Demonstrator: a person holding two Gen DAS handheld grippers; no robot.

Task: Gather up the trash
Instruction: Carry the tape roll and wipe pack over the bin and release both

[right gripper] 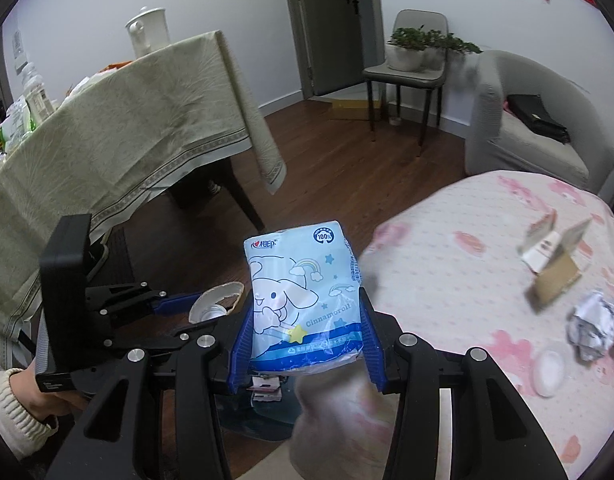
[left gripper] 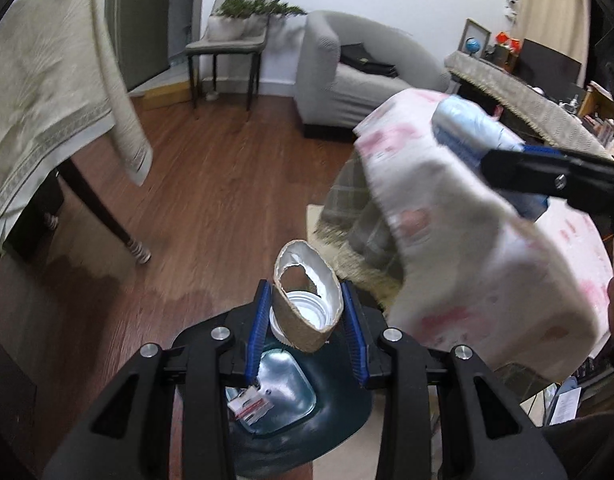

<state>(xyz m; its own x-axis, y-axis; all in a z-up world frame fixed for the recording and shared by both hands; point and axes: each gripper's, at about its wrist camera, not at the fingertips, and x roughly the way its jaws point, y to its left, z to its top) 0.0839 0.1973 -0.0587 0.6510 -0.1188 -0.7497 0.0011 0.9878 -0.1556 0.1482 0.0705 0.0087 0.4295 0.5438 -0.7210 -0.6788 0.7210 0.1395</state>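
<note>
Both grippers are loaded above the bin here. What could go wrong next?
The left gripper pinches a torn paper cup only by its soft sides; it may crumple or slip. The bin opening below looks narrow, so the tissue pack in the right gripper might miss, since that gripper sits off toward the pink-covered table.

Your left gripper (left gripper: 307, 320) and right gripper (right gripper: 303, 328) were both black, angular plastic frames with round silver screws at the joints and ribbed blue pads (left gripper: 256, 328) lining the fingers. A cream ribbed-knit sleeve (right gripper: 11, 412) covered your left wrist.
</note>
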